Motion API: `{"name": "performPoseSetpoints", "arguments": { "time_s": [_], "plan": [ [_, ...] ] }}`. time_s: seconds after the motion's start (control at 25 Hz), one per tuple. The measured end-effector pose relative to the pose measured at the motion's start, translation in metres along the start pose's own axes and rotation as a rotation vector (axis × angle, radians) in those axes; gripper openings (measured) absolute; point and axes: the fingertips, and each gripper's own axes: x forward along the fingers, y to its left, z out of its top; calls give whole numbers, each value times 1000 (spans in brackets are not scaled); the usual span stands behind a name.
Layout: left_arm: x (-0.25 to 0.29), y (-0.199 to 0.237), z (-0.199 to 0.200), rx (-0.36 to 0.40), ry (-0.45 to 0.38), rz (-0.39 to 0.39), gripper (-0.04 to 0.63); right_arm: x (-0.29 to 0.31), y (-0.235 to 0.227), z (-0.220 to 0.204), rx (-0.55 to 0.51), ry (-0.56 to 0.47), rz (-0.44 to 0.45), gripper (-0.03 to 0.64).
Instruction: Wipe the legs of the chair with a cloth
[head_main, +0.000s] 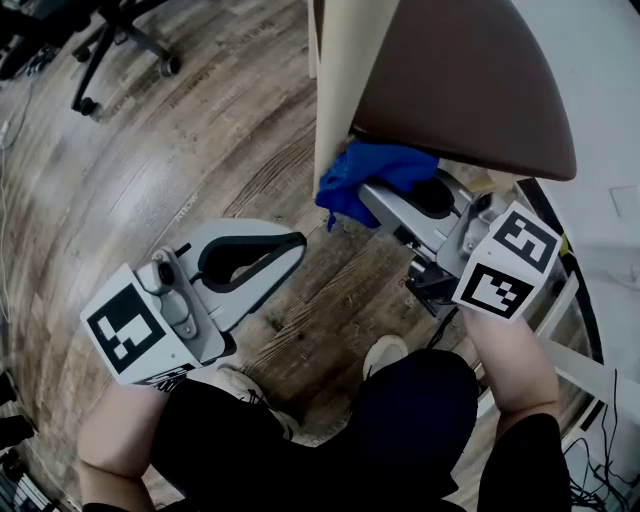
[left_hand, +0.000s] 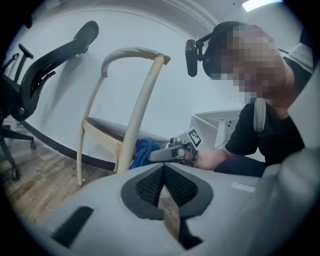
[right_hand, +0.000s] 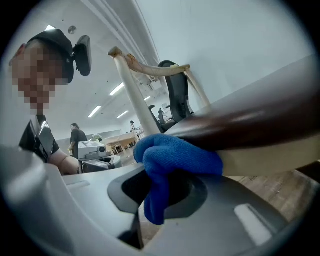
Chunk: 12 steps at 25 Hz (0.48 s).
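The right claw (head_main: 372, 197) is clamped on a bunched blue cloth (head_main: 368, 172). The wad is pressed against a cream wooden leg (head_main: 338, 90) of the chair (left_hand: 107, 131), just under the brown seat (head_main: 470, 80). The left claw (head_main: 292, 246) is closed on nothing and hangs over the wood floor (head_main: 200, 150), apart from the chair.

The wipe looks to be at the top of this leg. To do it well, keep the cloth between claw and wood so the hard tips never scrape. Draw it down along the leg toward the floor, then work round to the hidden side. A loose tail of cloth dangles below the grip — watch that it does not pull free. The chair stands near the floor's edge by the wall (left_hand: 190, 95), so the wall-side legs will likely need a reach from the side. The idle left claw could steady the frame.
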Motion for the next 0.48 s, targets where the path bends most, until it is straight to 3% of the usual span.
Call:
{"name": "performPoseSetpoints", "arguments": {
  "time_s": [0.48],
  "plan": [
    [-6,5,1,-16,-25,10,-3,28,-2,-28,39,22,71,64]
  ]
}}
